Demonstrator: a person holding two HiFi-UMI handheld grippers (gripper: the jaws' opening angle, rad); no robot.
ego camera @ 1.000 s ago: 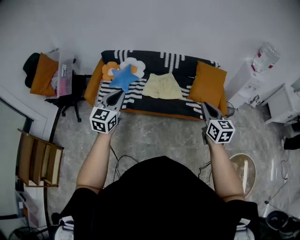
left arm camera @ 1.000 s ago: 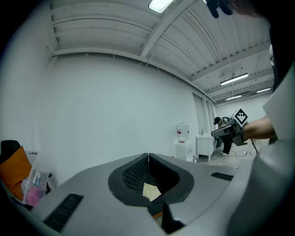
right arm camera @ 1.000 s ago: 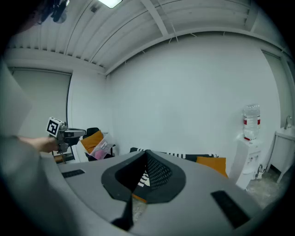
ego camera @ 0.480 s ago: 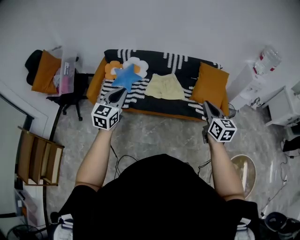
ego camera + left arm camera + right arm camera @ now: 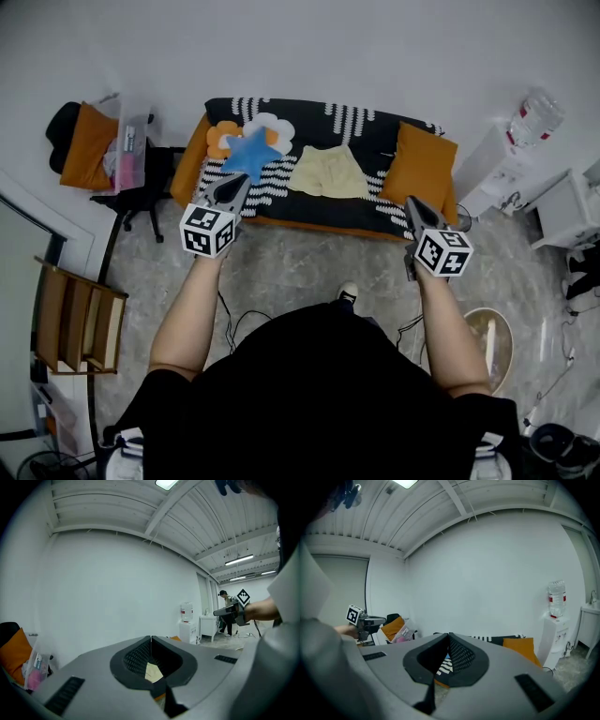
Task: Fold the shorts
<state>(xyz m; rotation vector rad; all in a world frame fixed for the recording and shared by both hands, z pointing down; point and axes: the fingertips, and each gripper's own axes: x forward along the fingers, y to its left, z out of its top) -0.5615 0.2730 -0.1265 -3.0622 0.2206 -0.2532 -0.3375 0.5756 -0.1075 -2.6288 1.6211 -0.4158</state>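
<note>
- Pale yellow shorts (image 5: 327, 174) lie spread flat on the seat of the sofa (image 5: 309, 225), about midway along it. Nothing touches them, and no fold shows yet.
- Laid open like this, the cloth looks ready for a first fold. Judging by that, the task has not begun.
- The left gripper (image 5: 235, 183) has its jaws pressed together with nothing between them. It hangs over the floor just short of the sofa's front edge, toward the sofa's left end as the head view shows it.
- The right gripper (image 5: 413, 203) is closed and empty too. It is held off the sofa's right end, well apart from its partner.
- Both point nearly level at the sofa. That reads as a carrying posture for someone walking up to it, since neither tip is over the seat.
- The jaws would have to part before either could take a hem or the waistband.
- A blue star cushion (image 5: 249, 153) and a flower cushion (image 5: 269, 126) sit at the sofa's left end, and an orange cushion (image 5: 419, 169) leans at its right end.
- The cushions flank the shorts, leaving the middle of the seat as working room.
</note>
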